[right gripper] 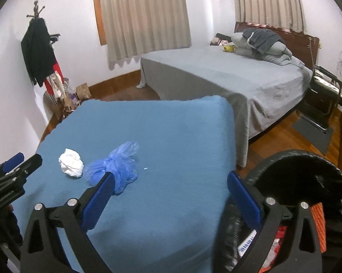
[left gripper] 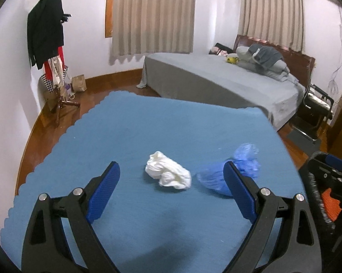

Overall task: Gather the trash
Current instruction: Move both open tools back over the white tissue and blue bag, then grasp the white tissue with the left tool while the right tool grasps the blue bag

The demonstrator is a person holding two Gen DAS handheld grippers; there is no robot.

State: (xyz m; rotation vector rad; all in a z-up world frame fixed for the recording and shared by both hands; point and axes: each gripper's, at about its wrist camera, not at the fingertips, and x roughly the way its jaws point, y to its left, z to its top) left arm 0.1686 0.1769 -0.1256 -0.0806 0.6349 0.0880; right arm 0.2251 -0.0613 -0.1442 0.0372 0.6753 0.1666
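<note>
**Even indoor light, strong fisheye warp**

You get soft, cool light with curtains (left gripper: 152, 16) drawn. Faint shadow lies on the table (left gripper: 148, 238). Walls bow, corners go black, and the blue bag (left gripper: 243, 161) smears slightly.

Item count — blue cloth surface
We count one crumpled white tissue (left gripper: 168, 174), one blue plastic bag (left gripper: 230, 173), two grippers — left (left gripper: 172, 190) and right (right gripper: 171, 196).

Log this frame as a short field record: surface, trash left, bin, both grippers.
surface: blue cloth
trash left: crumpled white tissue, touching or nearly touching blue plastic bag
bin: black bin off the cloth's right edge, some items inside
left gripper: open, empty, tissue just ahead between its fingers
right gripper: open, empty
</note>
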